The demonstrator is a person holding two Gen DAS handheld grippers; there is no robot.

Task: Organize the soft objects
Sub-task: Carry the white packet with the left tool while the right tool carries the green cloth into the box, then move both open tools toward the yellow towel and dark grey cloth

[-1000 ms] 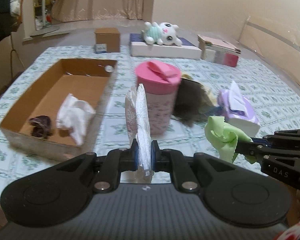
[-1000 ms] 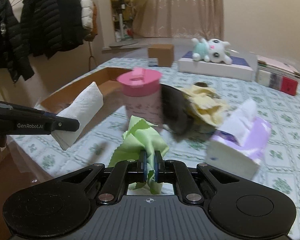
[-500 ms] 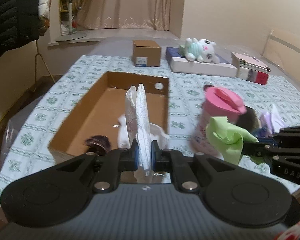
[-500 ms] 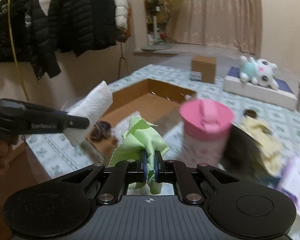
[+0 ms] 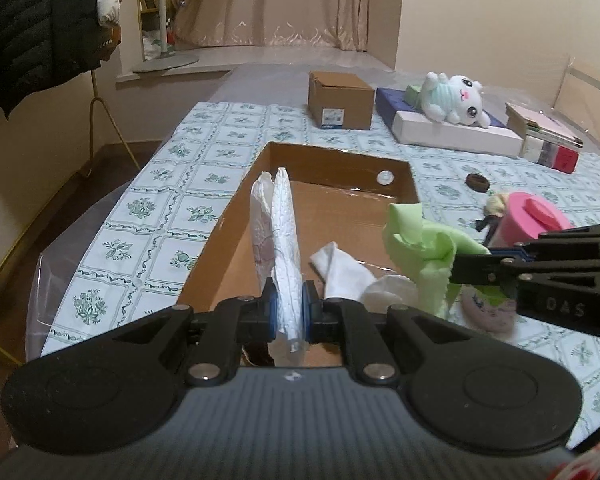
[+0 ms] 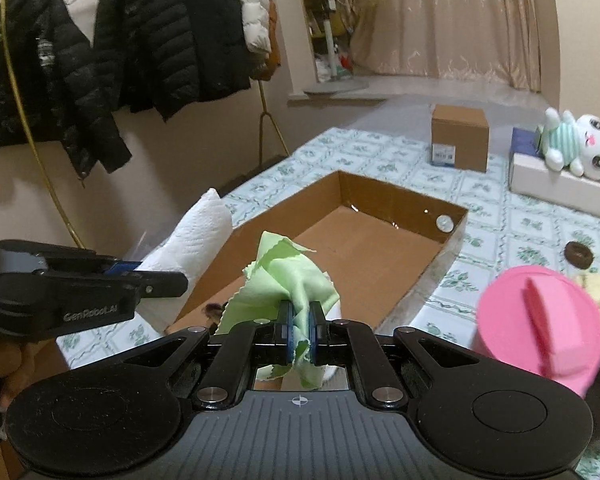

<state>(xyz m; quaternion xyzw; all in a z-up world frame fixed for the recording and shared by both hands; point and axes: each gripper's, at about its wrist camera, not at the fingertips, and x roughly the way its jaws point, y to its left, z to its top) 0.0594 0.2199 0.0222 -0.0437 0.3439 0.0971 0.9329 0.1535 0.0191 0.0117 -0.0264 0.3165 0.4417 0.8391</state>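
Both hands have swung across from the pink-lidded canister [image 6: 540, 312] to the near end of the cardboard tray [image 5: 340, 168]. Left gripper [image 5: 288, 314] is clamped on a folded white paper towel [image 5: 284, 240], which stands upright over the tray's near edge; right gripper [image 6: 300, 334] is pinched shut on a crumpled green cloth [image 6: 288, 276], beside the tray's near right corner. A white tissue [image 5: 340, 268] already lies inside. I'd say this is the carry-to-tray step; next, each load wants lowering over bare cardboard floor and the jaws parting.
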